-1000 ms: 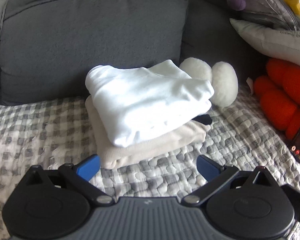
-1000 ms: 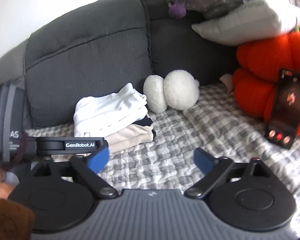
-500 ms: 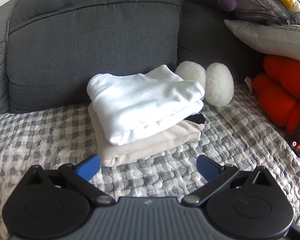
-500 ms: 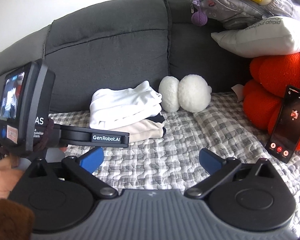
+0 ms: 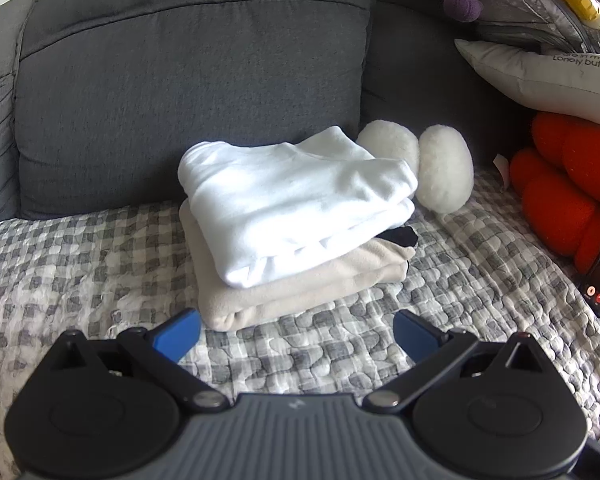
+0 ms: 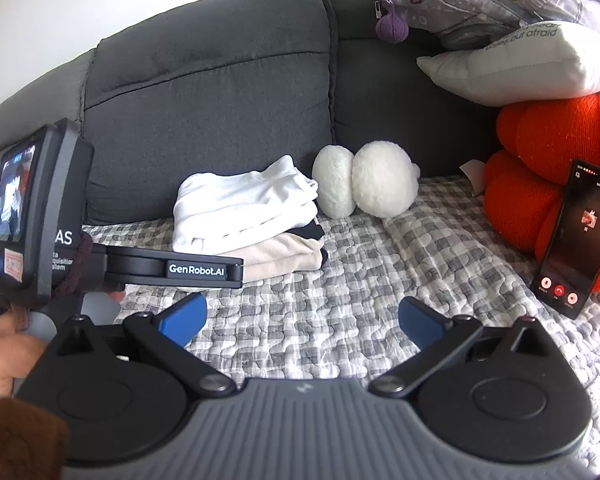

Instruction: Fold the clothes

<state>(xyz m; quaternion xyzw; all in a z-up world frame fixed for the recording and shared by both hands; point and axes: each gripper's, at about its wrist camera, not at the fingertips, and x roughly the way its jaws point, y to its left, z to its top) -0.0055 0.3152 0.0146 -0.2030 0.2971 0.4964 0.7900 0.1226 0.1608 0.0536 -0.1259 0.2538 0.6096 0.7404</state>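
A stack of folded clothes lies on the checked quilt: a white garment (image 5: 296, 200) on top, a beige one (image 5: 312, 284) below, with a black edge (image 5: 402, 236) poking out between them. The stack also shows in the right wrist view (image 6: 244, 208). My left gripper (image 5: 296, 336) is open and empty, held back just in front of the stack. My right gripper (image 6: 302, 318) is open and empty, further back and to the right. The left gripper's body (image 6: 168, 268) shows at the left of the right wrist view.
The grey-and-white checked quilt (image 5: 340, 352) covers a dark grey sofa (image 5: 188, 80). A white plush toy (image 5: 428, 168) sits right of the stack. An orange cushion (image 6: 540, 168), a white pillow (image 6: 524, 64) and a bag are at the right. A lit phone (image 6: 576, 236) leans on the cushion.
Both grippers have drawn back and lifted a little from the stack, so it looks smaller and lower in view. The clothes have not moved. Both stay open.
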